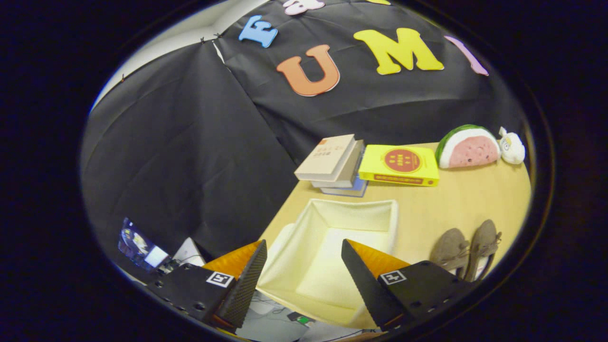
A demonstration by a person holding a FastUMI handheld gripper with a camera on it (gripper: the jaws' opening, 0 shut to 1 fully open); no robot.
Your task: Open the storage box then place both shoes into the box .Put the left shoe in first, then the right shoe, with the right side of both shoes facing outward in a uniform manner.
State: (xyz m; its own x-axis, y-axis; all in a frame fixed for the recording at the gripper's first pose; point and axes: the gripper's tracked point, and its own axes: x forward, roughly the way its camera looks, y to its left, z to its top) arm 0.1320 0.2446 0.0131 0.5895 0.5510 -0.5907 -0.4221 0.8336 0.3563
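Gripper: fingers spread apart, nothing held. Box: open, seen between and just beyond fingers, on table. Shoes: paired beside box. Books behind.

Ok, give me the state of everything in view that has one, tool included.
Storage box: open, empty, between the tool's fingers.
Pair of shoes: on the table beside the box, side by side, not yet packed.
Tool: open, holding nothing.
Books: closed, stacked beyond the box.
Yellow book: closed, lying flat.
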